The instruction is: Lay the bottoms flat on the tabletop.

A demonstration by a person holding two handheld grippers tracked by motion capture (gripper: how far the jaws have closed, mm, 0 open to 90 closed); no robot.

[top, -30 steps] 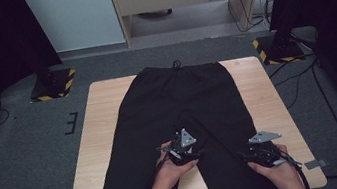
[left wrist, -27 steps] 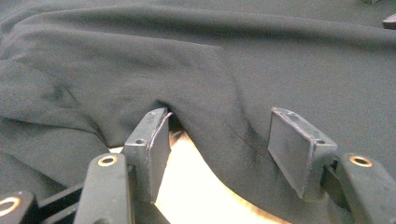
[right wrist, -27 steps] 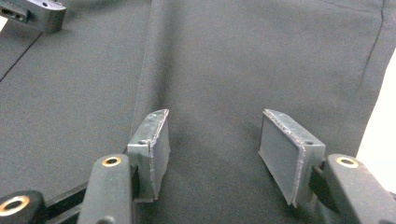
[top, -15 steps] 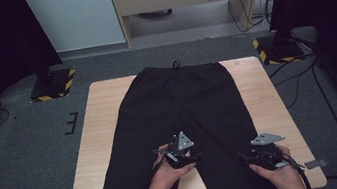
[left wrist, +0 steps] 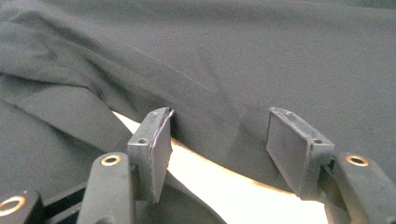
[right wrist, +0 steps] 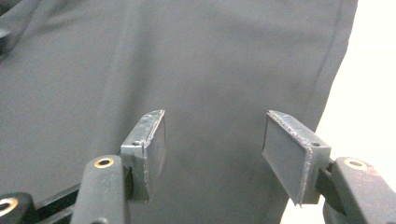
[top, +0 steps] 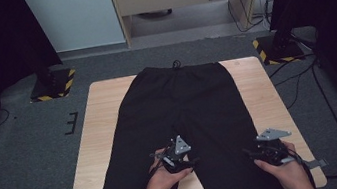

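High view, left to right. A light wooden tabletop (top: pixel 102 135) occupies the centre of the frame, standing on grey carpet. Black trousers (top: pixel 183 107) lie flat on the tabletop, waistband toward the top of the frame with a drawstring (top: pixel 175 64) at its middle, and the two legs running down to the bottom edge. A narrow wedge of bare wood shows between the legs near the bottom centre.

The left hand (top: pixel 161 179) enters from the bottom, left of centre, holding the left gripper (top: pixel 173 157) over the inner edge of the trouser leg beside that wedge. The right hand (top: pixel 284 170) enters at lower right, holding the right gripper (top: pixel 265 148) over the other leg near its outer edge. Each gripper carries a grey three-cornered plate on top.

Left gripper view: the left gripper (left wrist: pixel 217 140) has its fingers (left wrist: pixel 156 144) spread apart with nothing between them. They hang above the inner hem of one leg, where a strip of pale wood appears between dark folds of cloth.

Right gripper view: the right gripper (right wrist: pixel 212 149) also has its fingers (right wrist: pixel 289 149) spread apart and empty, above smooth black cloth. The outer edge of the leg runs down the right of the frame, with bare tabletop (right wrist: pixel 373 93) beyond it.
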